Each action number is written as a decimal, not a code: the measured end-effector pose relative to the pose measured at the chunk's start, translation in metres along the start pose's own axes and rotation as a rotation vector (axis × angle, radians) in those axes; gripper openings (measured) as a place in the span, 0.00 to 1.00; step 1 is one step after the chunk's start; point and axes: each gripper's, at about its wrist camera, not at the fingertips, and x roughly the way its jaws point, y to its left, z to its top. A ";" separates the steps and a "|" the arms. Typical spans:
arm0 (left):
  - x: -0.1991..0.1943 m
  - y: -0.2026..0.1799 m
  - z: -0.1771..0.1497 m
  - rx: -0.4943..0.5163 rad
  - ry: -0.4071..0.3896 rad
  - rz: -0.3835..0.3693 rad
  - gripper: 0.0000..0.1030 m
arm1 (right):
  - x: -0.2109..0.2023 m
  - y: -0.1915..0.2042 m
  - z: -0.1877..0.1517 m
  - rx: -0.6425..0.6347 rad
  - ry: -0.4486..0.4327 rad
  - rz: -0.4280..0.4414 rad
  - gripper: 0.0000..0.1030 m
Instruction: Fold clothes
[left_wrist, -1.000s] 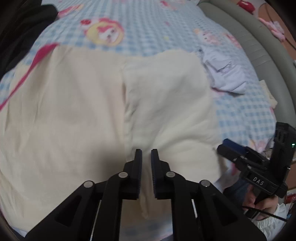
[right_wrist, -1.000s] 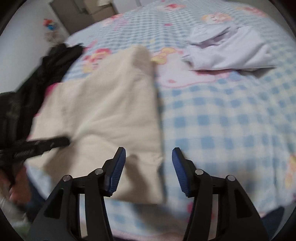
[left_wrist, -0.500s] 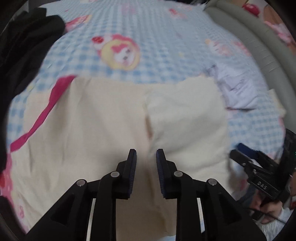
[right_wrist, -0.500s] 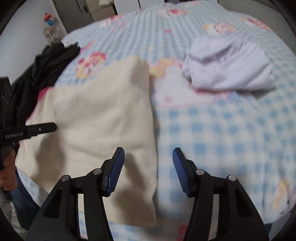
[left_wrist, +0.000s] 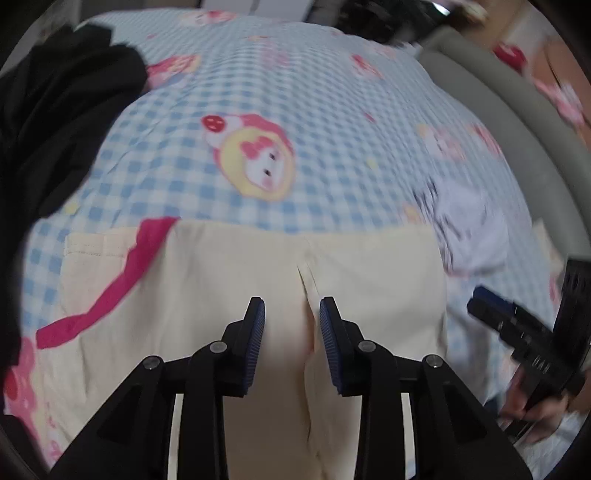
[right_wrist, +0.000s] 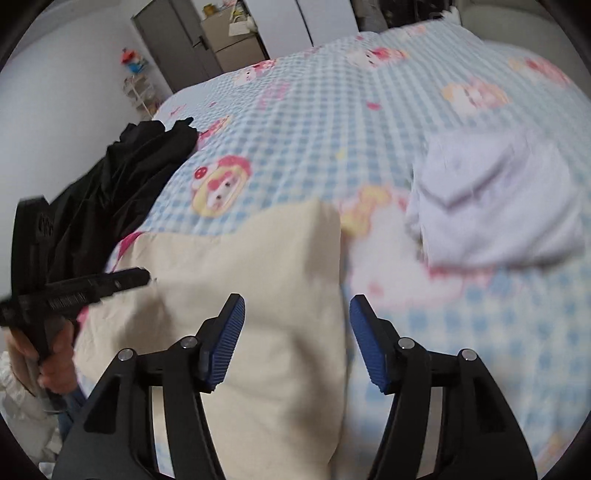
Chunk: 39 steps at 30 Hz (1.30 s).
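A cream garment with a pink stripe lies folded on the blue checked bedspread; its right part is doubled over along a middle fold. My left gripper hovers over that fold, its jaws opening, with no cloth pinched between them. In the right wrist view the same cream garment lies below my right gripper, whose jaws are also opening and hold nothing, above the garment's right edge. Each gripper appears in the other's view: the right gripper beside the garment's right edge, the left gripper at its left side.
A folded pale lilac garment lies on the bed to the right of the cream one. A heap of black clothes sits at the bed's left edge. A grey padded bed frame runs along the right. Cupboards and a door stand beyond the bed.
Both grippers have pulled back and up from the cream garment, so more of the bed shows. The left jaws have widened from nearly shut; the right jaws have widened slightly.
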 end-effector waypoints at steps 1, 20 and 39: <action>0.007 0.007 0.007 -0.044 0.016 -0.024 0.32 | 0.003 0.001 0.005 -0.001 0.005 -0.017 0.59; 0.018 -0.047 0.025 0.139 -0.036 -0.057 0.10 | 0.063 -0.016 0.011 0.088 0.082 -0.039 0.63; 0.074 -0.012 0.000 0.070 0.101 0.007 0.21 | 0.073 -0.019 0.029 0.044 0.096 -0.099 0.61</action>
